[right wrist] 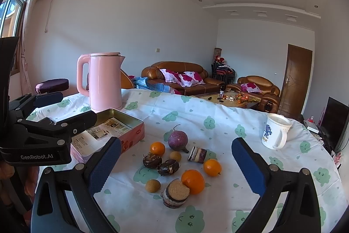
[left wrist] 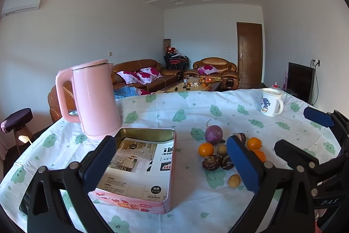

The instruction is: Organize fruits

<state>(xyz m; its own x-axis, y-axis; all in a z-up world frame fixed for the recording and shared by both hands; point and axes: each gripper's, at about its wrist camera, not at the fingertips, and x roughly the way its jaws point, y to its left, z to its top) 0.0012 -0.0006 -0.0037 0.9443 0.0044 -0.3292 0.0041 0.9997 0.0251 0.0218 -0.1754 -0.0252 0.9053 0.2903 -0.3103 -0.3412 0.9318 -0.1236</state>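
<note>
A round table [right wrist: 218,110] covered with a white cloth printed with green clouds fills the lower half of both wrist views. The left gripper [left wrist: 172,158] hangs above the table with its blue-padded jaws spread wide and nothing between them. It is over an open pink tin [left wrist: 139,167], whose floor is lined with printed paper. The right gripper [right wrist: 176,165] also stands wide open and empty, held above the fruit.

The fruit lies loose on the cloth, to the right of the tin and apart from it. At the back is a round purple fruit [right wrist: 177,140] with a stem. Just left of it sits a small orange [right wrist: 157,148]. Two dark, wrinkled fruits [right wrist: 160,164] lie side by side in the middle, with a small tan ball [right wrist: 175,156] behind them. Another tan ball [right wrist: 153,185] lies nearer the camera. A large orange [right wrist: 193,181] touches a short cut cylinder [right wrist: 175,193] with a pale face. A third orange [right wrist: 212,167] sits to the right, near a second cut piece [right wrist: 197,154].

A pink kettle [right wrist: 104,81] stands just behind the tin. A white mug [right wrist: 275,133] with a blue design stands well to the right. Beyond the table are brown leather sofas [right wrist: 181,78] and a wooden door [right wrist: 295,80].
</note>
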